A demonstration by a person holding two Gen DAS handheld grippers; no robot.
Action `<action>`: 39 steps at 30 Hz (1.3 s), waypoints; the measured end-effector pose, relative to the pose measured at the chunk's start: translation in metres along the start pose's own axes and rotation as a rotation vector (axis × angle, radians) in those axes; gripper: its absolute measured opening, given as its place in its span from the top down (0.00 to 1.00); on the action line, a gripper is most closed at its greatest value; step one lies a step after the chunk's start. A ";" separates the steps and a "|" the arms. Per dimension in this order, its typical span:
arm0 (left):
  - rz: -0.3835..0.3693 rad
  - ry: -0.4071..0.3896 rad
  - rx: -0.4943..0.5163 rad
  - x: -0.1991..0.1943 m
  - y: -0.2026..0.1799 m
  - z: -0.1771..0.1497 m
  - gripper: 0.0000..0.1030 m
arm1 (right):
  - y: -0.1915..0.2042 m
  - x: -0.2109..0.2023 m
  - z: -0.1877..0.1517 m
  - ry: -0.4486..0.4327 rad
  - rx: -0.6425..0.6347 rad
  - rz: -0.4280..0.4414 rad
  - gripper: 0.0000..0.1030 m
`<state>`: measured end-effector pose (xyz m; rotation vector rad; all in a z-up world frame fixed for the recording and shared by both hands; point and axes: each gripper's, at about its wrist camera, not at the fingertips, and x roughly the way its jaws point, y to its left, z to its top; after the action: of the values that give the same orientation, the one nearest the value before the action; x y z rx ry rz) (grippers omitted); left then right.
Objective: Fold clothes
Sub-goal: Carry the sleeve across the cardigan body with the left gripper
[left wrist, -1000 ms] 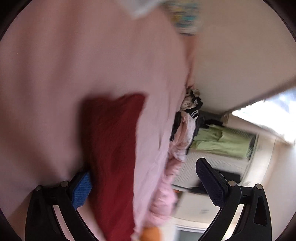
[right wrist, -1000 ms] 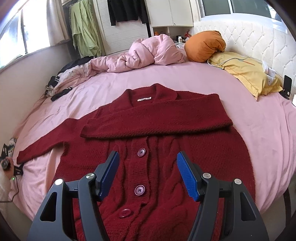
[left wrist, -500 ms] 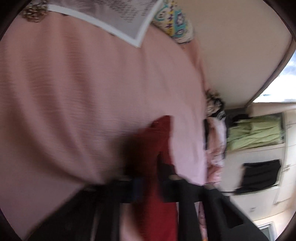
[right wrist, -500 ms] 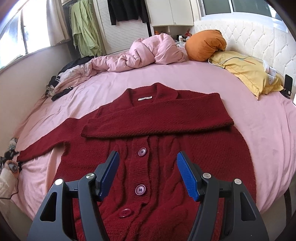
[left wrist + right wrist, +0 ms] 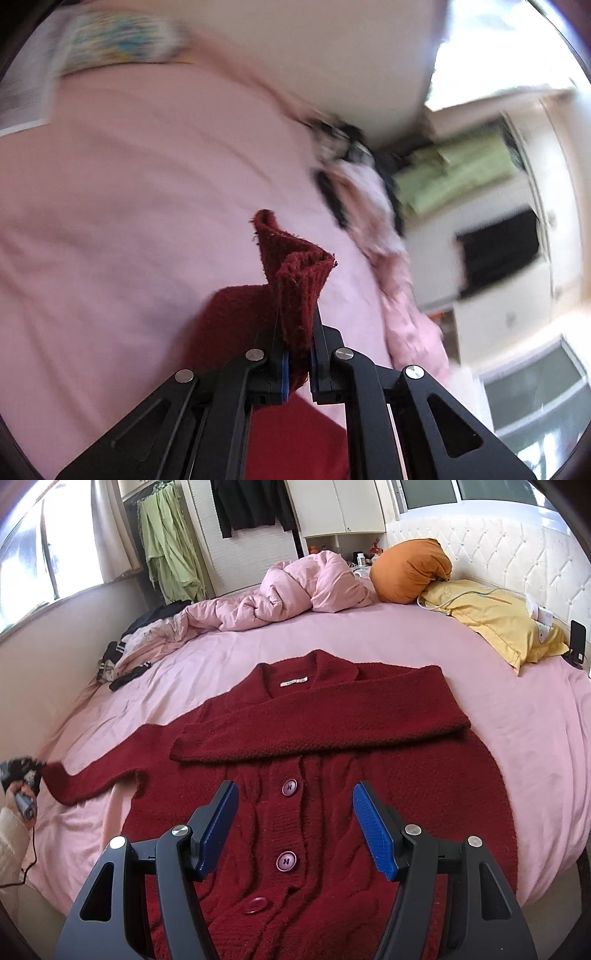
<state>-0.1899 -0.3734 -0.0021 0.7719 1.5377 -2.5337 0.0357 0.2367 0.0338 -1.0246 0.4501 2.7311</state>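
**On the pink bed: second sleeve in hand, body folds still to come**

Across the middle of the bed (image 5: 517, 709) I have the dark red cardigan (image 5: 325, 805) spread front-up, buttoned, collar toward the headboard side.

Done, as I read it: one sleeve already lies folded flat across the chest, its cuff ending short of the bed's left side.

Left to do: the other sleeve (image 5: 96, 775) is stretched out toward the left edge of the bed and needs bringing over the chest. After that, I judge, come the body folds; none is made yet.

Left gripper (image 5: 297, 332): jaws pressed together on that sleeve's cuff (image 5: 295, 273), knit bunched between the pads, cuff end sticking up past the fingertips. In the right wrist view the cuff sits at the left edge, lifted clear of the sheet.

Right gripper (image 5: 295, 827): jaws apart, nothing between them. It hovers above the button placket near the hem, not touching the knit as far as I can see.
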 end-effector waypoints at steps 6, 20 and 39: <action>-0.115 0.124 0.240 0.044 -0.138 -0.063 0.91 | -0.004 -0.004 -0.001 -0.023 0.015 0.030 0.37; -0.346 0.580 0.536 0.138 -0.358 -0.328 0.91 | -0.028 -0.008 0.000 -0.044 0.103 0.150 0.37; -0.340 1.082 0.662 0.174 -0.365 -0.576 0.91 | -0.077 -0.003 -0.001 -0.044 0.315 0.282 0.36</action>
<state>-0.2400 0.3282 0.0013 2.4457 0.9042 -3.0711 0.0601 0.3080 0.0185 -0.8736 1.0501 2.7823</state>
